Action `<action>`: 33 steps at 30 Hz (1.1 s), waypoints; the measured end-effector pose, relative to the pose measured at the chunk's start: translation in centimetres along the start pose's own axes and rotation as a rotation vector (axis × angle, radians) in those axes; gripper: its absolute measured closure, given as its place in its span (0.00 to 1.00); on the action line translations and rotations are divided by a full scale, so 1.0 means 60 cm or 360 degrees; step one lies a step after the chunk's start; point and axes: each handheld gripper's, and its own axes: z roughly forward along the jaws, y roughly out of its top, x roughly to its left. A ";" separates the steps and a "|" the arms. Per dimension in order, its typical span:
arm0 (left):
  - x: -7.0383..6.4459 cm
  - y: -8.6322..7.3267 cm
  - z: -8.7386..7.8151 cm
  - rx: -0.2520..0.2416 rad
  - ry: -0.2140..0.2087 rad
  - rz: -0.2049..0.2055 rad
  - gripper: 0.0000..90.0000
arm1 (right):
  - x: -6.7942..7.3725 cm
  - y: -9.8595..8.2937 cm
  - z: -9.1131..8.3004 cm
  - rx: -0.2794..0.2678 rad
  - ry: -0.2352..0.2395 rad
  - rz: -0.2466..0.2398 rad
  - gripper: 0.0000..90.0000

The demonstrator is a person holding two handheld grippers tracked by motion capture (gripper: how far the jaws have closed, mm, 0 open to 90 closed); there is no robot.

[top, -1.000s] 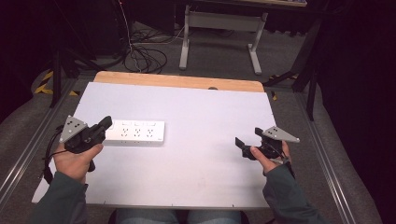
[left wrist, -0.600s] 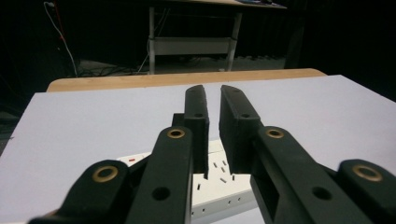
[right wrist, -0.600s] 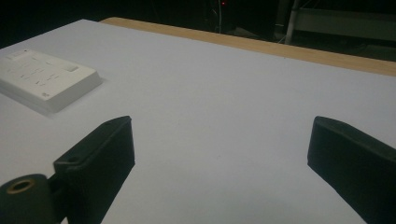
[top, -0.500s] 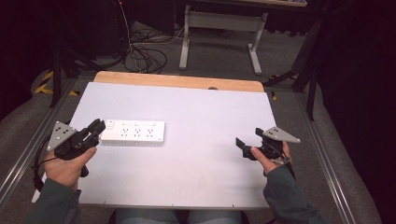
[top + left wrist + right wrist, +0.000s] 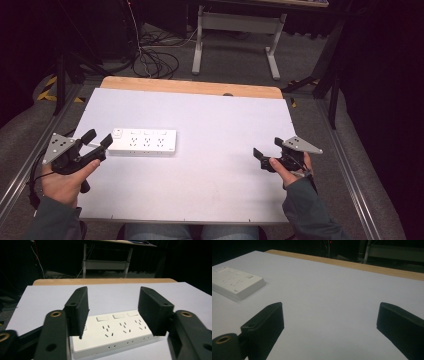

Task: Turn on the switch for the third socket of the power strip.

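Looking down from the high view, we see a white power strip [image 5: 144, 142] lying flat on the white table top [image 5: 210, 120], toward the table's left half, its long side running across the table. It has three socket groups and a switch at its left end.

We find the left gripper [image 5: 98, 142] at the table's left edge, held in the person's left hand [image 5: 65, 180]. Its jaws stand wide apart and hold nothing. Their tips point toward the left end of the power strip and sit just beside it; whether they touch it we cannot tell from above. In the left gripper view the two black jaws rise on either side of the power strip [image 5: 117, 333], which lies just ahead of and below them, framed in the gap.

We see the right gripper [image 5: 268, 153] near the table's right side, held in the person's right hand [image 5: 287, 170], well apart from the power strip. In the right gripper view its jaws are spread wide, gripping nothing, with bare table top [image 5: 332, 295] between them and the power strip [image 5: 235, 282] far off to the upper left.

Along the table's far edge runs a strip of bare wood [image 5: 190, 87]. Beyond it, on the floor, lie dark cables [image 5: 150, 57] and the legs of a grey stand [image 5: 235, 30].
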 end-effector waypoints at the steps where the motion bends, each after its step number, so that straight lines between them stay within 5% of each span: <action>1: 0.001 0.000 0.000 0.0001 0.0001 -0.0002 0.44 | 0.000 0.000 0.000 0.0000 0.0000 0.0000 0.09; 25: 0.003 -0.003 -0.011 0.0005 0.0041 -0.0049 0.05 | 0.000 -0.002 -0.005 -0.0003 -0.0014 0.0002 0.09; 33: 0.002 -0.004 -0.015 -0.0014 0.0031 -0.0036 0.02 | 0.000 -0.002 -0.006 -0.0002 -0.0016 -0.0001 0.09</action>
